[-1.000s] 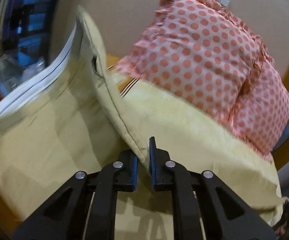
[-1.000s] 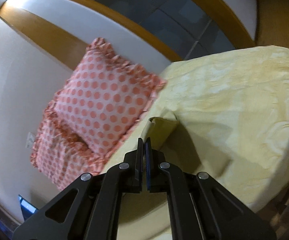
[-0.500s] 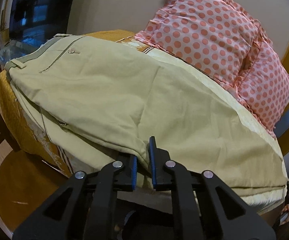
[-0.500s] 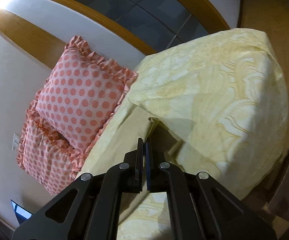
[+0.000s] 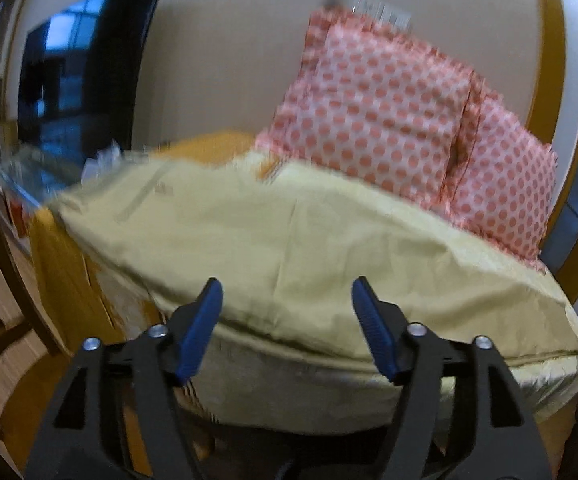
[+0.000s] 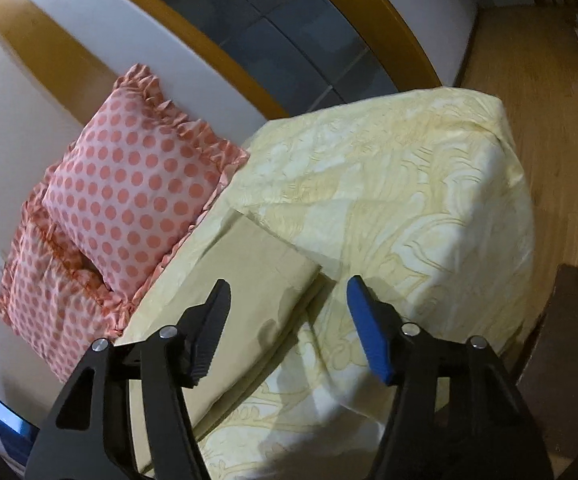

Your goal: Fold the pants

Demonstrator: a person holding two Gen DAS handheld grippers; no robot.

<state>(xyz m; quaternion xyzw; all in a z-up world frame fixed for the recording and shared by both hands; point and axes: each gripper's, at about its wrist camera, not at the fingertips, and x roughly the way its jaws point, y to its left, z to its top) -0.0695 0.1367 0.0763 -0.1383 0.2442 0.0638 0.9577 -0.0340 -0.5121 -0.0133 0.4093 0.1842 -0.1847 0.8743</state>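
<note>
A: In the left wrist view, what do you see?

B: The left gripper [image 5: 287, 304] has its jaws spread wide and holds nothing. The pants [image 5: 289, 248] lie flat on the bed [image 5: 289, 392], directly ahead of the jaws and just beyond the fingertips. This picture is blurred, so small details are not sure. The cloth runs long from left to right across the view, and the waist end seems to be at the far left. Two dotted pillows [image 5: 389, 120] stand against the wall behind.

A: And the right wrist view?

B: The right gripper [image 6: 289, 302] is also opened wide and empty. The end of the pants [image 6: 257, 272] lies between and ahead of its jaws, on the yellow patterned bedspread [image 6: 409, 184]. A straight edge with a corner shows near the right fingertip. From here the cloth runs back toward the lower left of the picture.

A: So what decides the next move?

B: I judge that each gripper faces one end of the long axis. The right one is nearer to the straight end and its corner, so it could take that end and carry it along the length toward the left side.
</note>
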